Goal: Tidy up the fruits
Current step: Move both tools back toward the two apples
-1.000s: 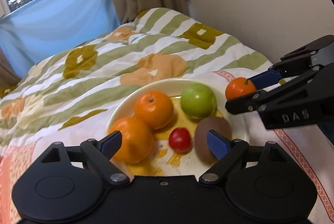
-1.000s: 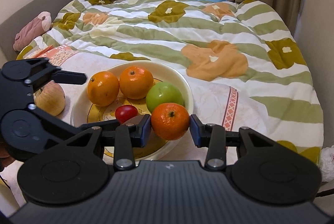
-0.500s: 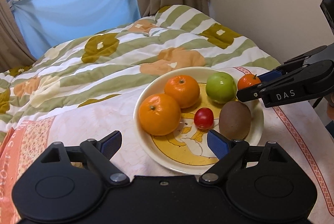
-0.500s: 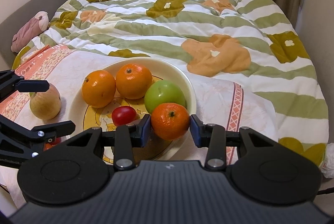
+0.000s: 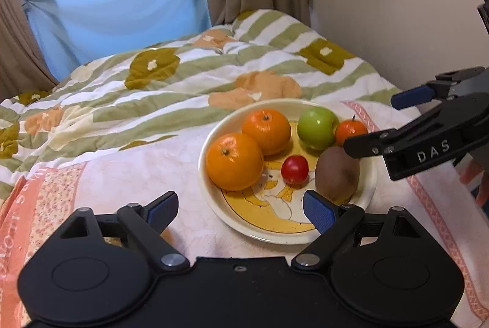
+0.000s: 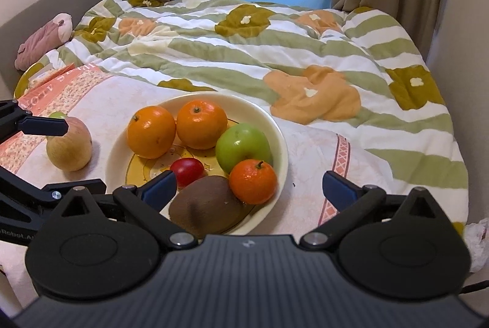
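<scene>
A cream plate (image 6: pixel 282 144) (image 5: pixel 211 193) on the bed holds two oranges (image 6: pixel 151 132) (image 6: pixel 201 124), a green apple (image 6: pixel 243 147), a small red fruit (image 6: pixel 187 172), a brown kiwi (image 6: pixel 204 207) and a small tangerine (image 6: pixel 253 182) (image 5: pixel 351 131). My right gripper (image 6: pixel 249 187) is open, just above and behind the tangerine, which rests in the plate. My left gripper (image 5: pixel 241 210) is open and empty at the plate's left front. A yellowish apple (image 6: pixel 69 146) lies on the cloth left of the plate.
The plate sits on a pink-bordered cloth (image 6: pixel 308 190) over a striped floral quilt (image 6: pixel 275 53). A pink soft toy (image 6: pixel 42 40) lies at the far left. A wall (image 5: pixel 397 7) is close on the right, with curtains and a window behind.
My right gripper has opened and let the tangerine go into the plate beside the green apple. My left gripper has drawn back and to the left of the plate.
</scene>
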Tool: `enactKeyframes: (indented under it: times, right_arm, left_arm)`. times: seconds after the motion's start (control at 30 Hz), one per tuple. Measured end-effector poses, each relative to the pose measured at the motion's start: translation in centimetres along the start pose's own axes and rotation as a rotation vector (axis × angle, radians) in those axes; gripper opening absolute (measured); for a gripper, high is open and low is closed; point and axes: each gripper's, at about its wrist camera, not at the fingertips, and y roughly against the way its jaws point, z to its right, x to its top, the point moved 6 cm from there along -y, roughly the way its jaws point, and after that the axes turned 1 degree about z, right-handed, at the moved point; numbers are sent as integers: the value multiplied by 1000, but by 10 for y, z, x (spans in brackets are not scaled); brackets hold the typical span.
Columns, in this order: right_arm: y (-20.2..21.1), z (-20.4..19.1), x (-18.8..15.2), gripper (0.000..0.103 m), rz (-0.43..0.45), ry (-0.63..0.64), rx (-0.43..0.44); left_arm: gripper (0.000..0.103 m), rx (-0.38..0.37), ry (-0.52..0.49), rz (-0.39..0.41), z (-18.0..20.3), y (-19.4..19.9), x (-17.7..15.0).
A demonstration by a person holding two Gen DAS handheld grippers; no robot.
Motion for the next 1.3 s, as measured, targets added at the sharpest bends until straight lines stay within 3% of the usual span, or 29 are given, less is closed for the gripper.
enactKeyframes:
  times: [0.5,0.83,1.3]
  right_arm:
    - [82,-30,15,103,34,-50,-32]
    - [141,-58,28,103,70,-61,-54]
    - [154,-126,36,103,68,-34,-40]
  left_arm:
    - [92,27,45,77,-11,78,13]
    - [92,56,82,111,-40,137,2]
    - [92,110,121,113,-110,165,-26]
